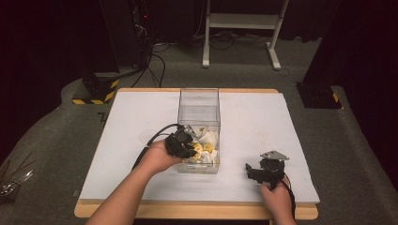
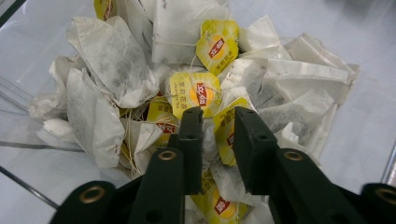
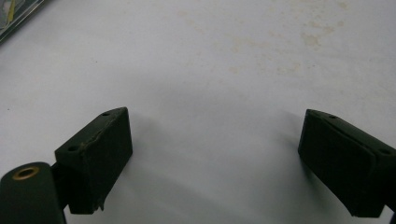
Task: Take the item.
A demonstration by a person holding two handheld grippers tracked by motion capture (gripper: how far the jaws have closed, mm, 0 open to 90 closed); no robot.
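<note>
A clear plastic box [image 1: 199, 101] stands mid-table with a heap of white tea bags [image 1: 206, 150] at its near end. My left gripper [image 1: 185, 145] reaches into the box from the left. In the left gripper view its jaws [image 2: 218, 116] stand close together over the heap of tea bags [image 2: 112, 70], pinching a tea bag with a yellow tag [image 2: 225, 135]. My right gripper [image 1: 263, 171] rests low on the white table near the front right. Its jaws [image 3: 215, 140] are wide apart, with bare tabletop [image 3: 210, 70] between them.
The white table [image 1: 263, 117] has open surface left and right of the box. Behind it on the floor are a white frame [image 1: 239, 21], a yellow-striped base [image 1: 96, 91] with cables, and a black stand [image 1: 319, 93].
</note>
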